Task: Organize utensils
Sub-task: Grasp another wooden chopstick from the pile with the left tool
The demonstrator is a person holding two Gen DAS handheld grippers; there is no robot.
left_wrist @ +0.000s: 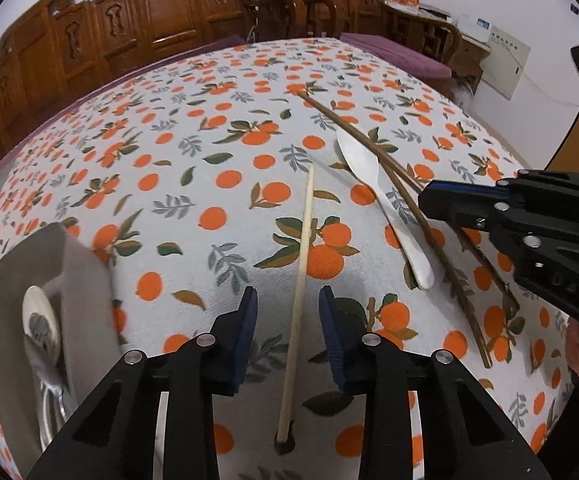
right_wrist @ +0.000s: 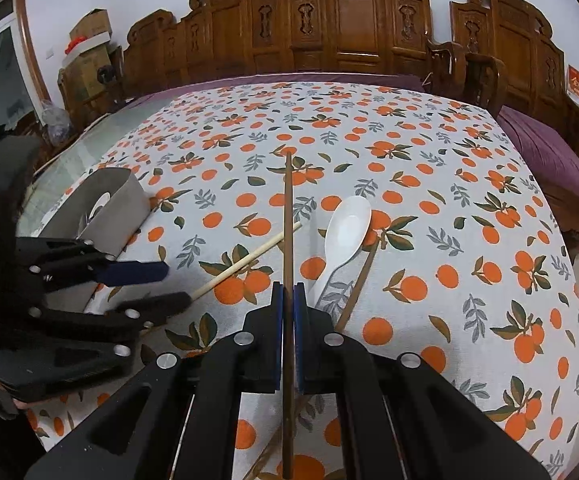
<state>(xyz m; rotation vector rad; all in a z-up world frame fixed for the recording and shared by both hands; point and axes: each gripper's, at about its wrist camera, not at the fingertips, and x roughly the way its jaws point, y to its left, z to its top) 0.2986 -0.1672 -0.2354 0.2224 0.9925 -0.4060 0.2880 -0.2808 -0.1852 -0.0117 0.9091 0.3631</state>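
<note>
Pads of the right gripper (right_wrist: 288, 292) are clamped hard on a dark brown chopstick (right_wrist: 288, 216), pinching it partway along so the stick points straight ahead along the fingers, a grip that should carry it level. Its twin, the second dark chopstick (right_wrist: 356, 284), lies on the orange-print cloth of the bench (right_wrist: 469, 208), slanting under the handle of the white plastic spoon (right_wrist: 345, 226), which rests bowl-up just to the right. That overlap may be why one stick gets taken alone.

Over to the left gripper (left_wrist: 288, 300): jaws apart, straddling the pale bamboo chopstick (left_wrist: 301, 264), which runs right down the gap between the blue pads. Lined up for a close, I'd say, though nothing is pinched yet.

Further left sits the grey utensil holder (left_wrist: 85, 276), with a metal spoon (left_wrist: 39, 320) already in one compartment. That looks like the destination; the sticks are near it, the white spoon farther off.
</note>
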